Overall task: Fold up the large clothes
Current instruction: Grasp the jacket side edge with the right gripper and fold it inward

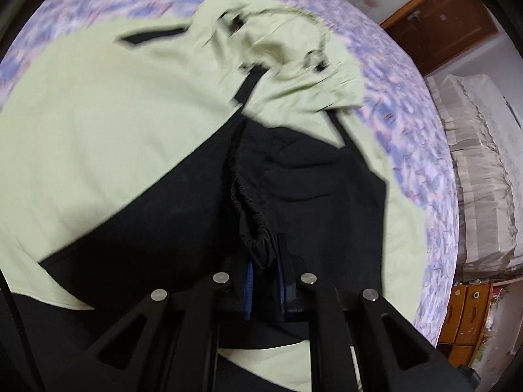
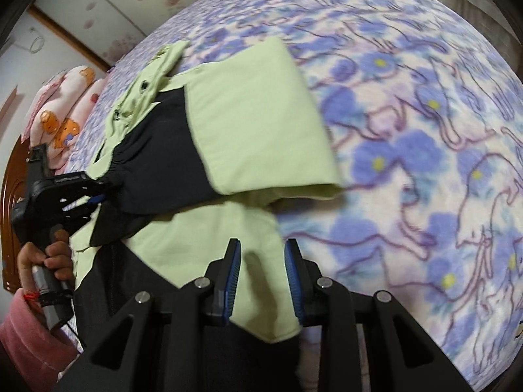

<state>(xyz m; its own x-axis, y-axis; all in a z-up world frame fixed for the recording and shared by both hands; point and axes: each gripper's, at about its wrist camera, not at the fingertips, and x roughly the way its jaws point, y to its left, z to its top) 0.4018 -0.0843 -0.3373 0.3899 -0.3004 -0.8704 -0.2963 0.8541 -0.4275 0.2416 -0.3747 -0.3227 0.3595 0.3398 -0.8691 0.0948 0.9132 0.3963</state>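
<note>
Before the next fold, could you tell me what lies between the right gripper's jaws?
In the right wrist view, a light green flap of the jacket lies between the right gripper jaws.

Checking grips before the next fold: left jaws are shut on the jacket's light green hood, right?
Not the hood. The left wrist view shows the left gripper shut on the jacket's black elastic cuff; the green hood lies farther up the bed.
</note>
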